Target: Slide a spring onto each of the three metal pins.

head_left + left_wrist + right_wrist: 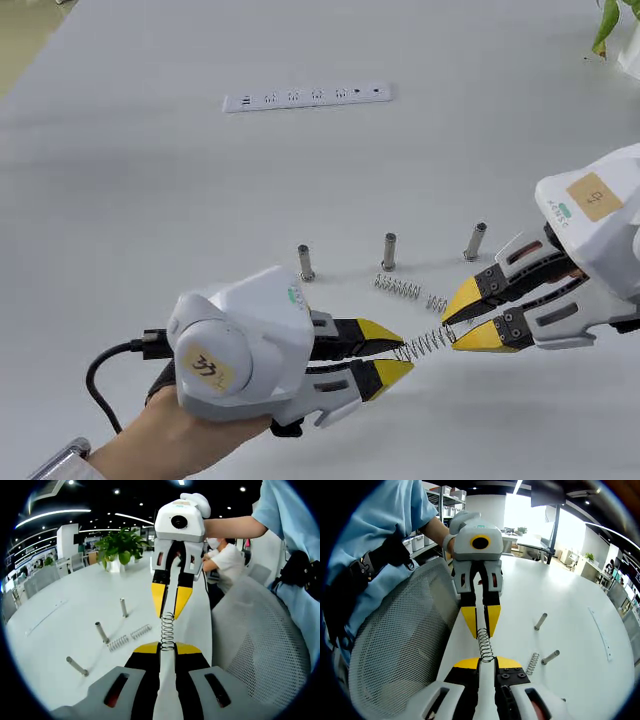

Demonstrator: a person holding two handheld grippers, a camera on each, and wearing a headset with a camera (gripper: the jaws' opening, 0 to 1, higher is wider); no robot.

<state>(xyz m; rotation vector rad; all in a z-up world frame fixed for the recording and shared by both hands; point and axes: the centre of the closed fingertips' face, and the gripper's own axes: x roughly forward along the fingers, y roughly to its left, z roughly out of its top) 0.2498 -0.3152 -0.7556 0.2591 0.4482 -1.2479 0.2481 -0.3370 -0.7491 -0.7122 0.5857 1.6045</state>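
Note:
Three short metal pins stand upright in a row on the white table: left pin [305,262], middle pin [389,251], right pin [475,241]. None carries a spring. Two springs lie just in front of them, a longer one [397,287] and a shorter one [436,303]. A third spring [425,343] hangs stretched in the air between the two grippers. My left gripper [395,358] is shut on its left end and my right gripper [455,325] is shut on its right end. The held spring [167,627] runs straight from my left jaws to the right gripper's yellow tips.
A white power strip [307,97] lies far back on the table. A green plant [607,22] stands at the back right corner. A grey mesh chair back [260,640] is beside the table edge, near a person in a blue shirt.

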